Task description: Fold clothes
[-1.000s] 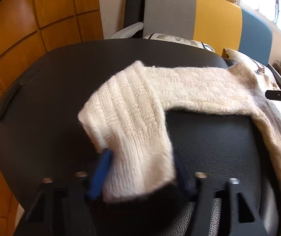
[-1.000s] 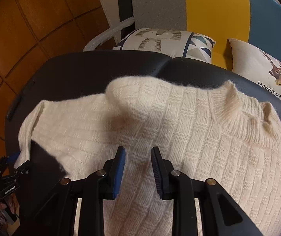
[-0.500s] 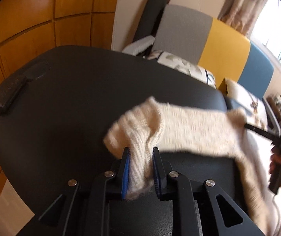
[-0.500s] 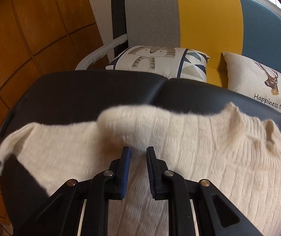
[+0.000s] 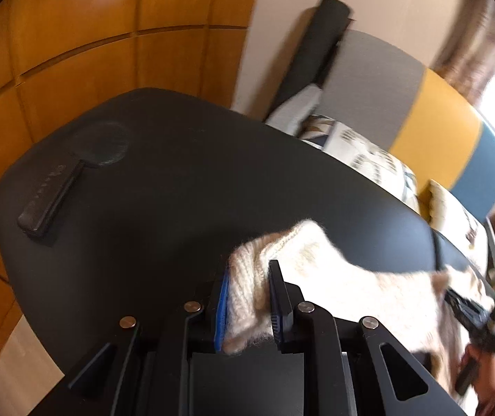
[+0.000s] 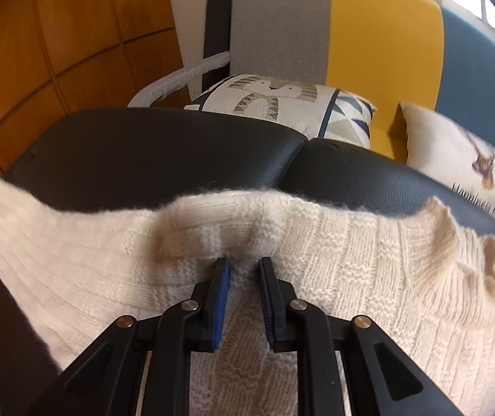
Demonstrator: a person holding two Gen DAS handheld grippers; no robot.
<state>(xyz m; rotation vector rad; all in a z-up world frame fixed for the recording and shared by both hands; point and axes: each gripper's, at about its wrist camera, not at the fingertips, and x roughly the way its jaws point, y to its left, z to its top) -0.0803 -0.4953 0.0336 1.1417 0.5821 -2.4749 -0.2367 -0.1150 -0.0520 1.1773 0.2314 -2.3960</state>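
Note:
A cream knitted sweater (image 6: 368,277) lies spread on a black padded table (image 6: 150,145), its collar at the right. My left gripper (image 5: 249,267) is shut on the sleeve's cuff (image 5: 292,242) and holds it off the table, the sleeve trailing to the right toward the body. In the right wrist view the sleeve stretches out to the left edge. My right gripper (image 6: 243,262) is shut on a raised pinch of knit near the shoulder (image 6: 226,218). A hand holding the other gripper shows blurred at the lower right of the left wrist view.
A black bar-shaped object (image 5: 50,196) and a round patch (image 5: 102,144) sit at the table's far left. Behind the table stands a grey, yellow and blue sofa (image 6: 379,24) with two printed cushions (image 6: 282,104) (image 6: 455,152). Wooden wall panels (image 5: 74,34) fill the left.
My left gripper closed on the cuff, then lifted it and carried it rightward over the table. My right gripper narrowed onto a pinch of knit and shifted a little.

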